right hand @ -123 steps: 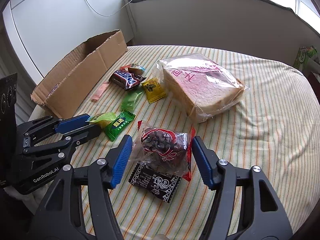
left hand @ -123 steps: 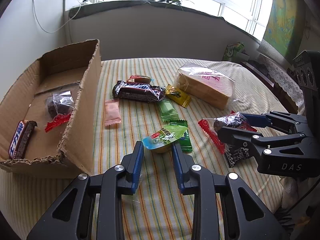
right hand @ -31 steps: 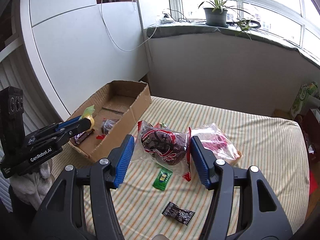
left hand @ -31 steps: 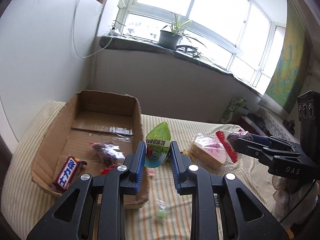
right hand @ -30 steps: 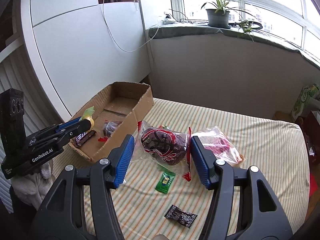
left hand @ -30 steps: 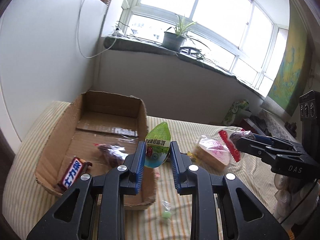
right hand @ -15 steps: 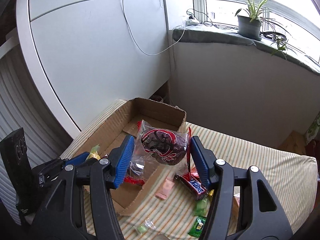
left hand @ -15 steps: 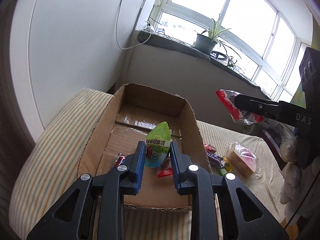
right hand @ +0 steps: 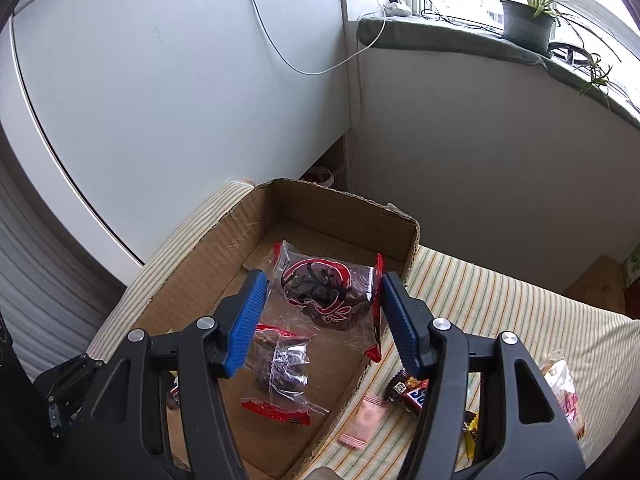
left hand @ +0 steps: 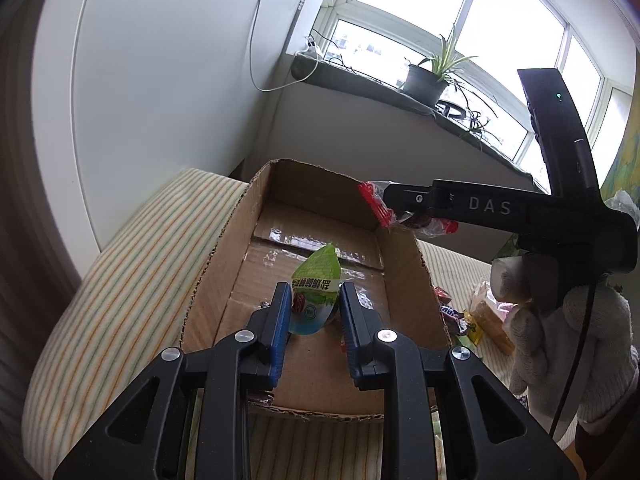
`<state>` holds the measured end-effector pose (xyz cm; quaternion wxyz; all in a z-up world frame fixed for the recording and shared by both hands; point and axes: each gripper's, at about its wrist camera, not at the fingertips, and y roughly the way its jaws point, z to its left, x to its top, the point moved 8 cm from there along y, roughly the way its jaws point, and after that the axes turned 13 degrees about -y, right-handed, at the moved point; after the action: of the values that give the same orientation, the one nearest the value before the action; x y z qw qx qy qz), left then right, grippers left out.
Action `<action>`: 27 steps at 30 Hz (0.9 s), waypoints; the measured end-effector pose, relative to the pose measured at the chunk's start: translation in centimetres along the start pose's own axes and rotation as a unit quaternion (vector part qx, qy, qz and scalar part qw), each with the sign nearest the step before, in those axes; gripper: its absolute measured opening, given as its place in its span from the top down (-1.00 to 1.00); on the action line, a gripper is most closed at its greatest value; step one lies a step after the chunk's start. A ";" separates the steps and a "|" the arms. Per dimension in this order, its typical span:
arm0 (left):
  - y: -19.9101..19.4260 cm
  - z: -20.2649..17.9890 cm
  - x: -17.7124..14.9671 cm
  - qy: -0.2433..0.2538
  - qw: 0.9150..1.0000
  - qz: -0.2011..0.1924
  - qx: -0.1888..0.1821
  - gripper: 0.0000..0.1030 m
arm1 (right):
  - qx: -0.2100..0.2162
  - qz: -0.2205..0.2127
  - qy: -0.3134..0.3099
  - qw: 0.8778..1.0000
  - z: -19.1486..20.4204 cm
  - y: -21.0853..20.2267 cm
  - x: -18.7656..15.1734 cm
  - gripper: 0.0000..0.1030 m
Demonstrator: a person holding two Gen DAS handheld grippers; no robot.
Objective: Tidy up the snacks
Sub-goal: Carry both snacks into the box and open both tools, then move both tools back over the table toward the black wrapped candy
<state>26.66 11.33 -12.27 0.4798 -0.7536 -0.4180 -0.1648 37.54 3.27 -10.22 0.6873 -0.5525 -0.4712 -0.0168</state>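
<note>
My left gripper (left hand: pixel 314 312) is shut on a green-lidded jelly cup (left hand: pixel 314 292) and holds it above the near half of the open cardboard box (left hand: pixel 218 264). My right gripper (right hand: pixel 322 314) is shut on a clear-and-red wrapped dark cake (right hand: pixel 326 288) and holds it above the same box (right hand: pixel 236 236). In the left wrist view the right gripper (left hand: pixel 384 208) reaches in from the right over the box's right wall. Another wrapped dark cake (right hand: pixel 280 372) lies on the box floor below.
The box stands on a striped cloth (right hand: pixel 500 304). To its right lie a pink candy (right hand: pixel 362 420), a Snickers bar (right hand: pixel 412 392), a yellow packet (right hand: pixel 472 428) and bagged bread (right hand: pixel 564 384). A white wall and a windowsill with a potted plant (right hand: pixel 524 20) stand behind.
Both grippers have carried their snacks from the loose pile over to the box. The right gripper now hangs above the box interior, and the left gripper has moved closer over it.
</note>
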 end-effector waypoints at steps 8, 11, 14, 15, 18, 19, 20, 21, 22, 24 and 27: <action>-0.2 0.2 -0.1 0.001 1.000 0.003 -0.005 0.49 | -0.001 0.002 0.005 1.000 0.0 0.1 -0.2 -0.40; -0.5 0.0 -0.2 0.006 1.000 0.003 -0.008 0.49 | -0.004 -0.001 0.004 1.000 -0.2 -0.6 -0.5 -0.40; -0.9 -0.4 -0.4 0.008 1.000 0.003 -0.015 0.49 | -0.005 -0.004 0.007 1.000 -0.4 -1.5 -0.8 -0.40; -1.0 -0.5 -0.5 0.009 1.000 0.003 -0.018 0.49 | -0.006 -0.005 0.008 1.000 -0.5 -1.8 -0.9 -0.40; -1.7 -1.1 -0.8 0.016 0.999 0.000 -0.028 0.49 | -0.012 -0.010 0.006 1.000 -0.8 -3.0 -1.2 -0.40; -1.9 -1.2 -0.9 0.020 0.999 0.000 -0.031 0.49 | -0.014 -0.012 0.006 1.000 -0.9 -3.5 -1.4 -0.40; -2.1 -1.5 -1.1 0.024 0.999 0.000 -0.035 0.49 | -0.014 -0.014 0.007 1.000 -1.0 -4.0 -1.6 -0.40; -2.3 -1.8 -1.4 0.030 0.999 0.001 -0.040 0.49 | -0.014 -0.016 0.008 1.000 -1.0 -4.6 -1.8 -0.40; -2.5 -2.0 -1.7 0.037 0.998 0.001 -0.043 0.49 | -0.014 -0.018 0.008 1.000 -1.1 -5.2 -2.1 -0.40; -2.9 -2.6 -2.4 0.050 0.998 0.002 -0.049 0.49 | -0.020 -0.022 0.008 1.000 -1.4 -6.4 -2.7 -0.40; -3.4 -3.1 -3.3 0.060 0.996 0.009 -0.063 0.49 | -0.021 -0.030 0.013 0.999 -1.9 -8.5 -3.8 -0.40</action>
<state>22.46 7.74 -10.93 0.4575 -0.7747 -0.3703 -0.2312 32.02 -3.37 -6.35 0.6807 -0.5523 -0.4781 -0.0551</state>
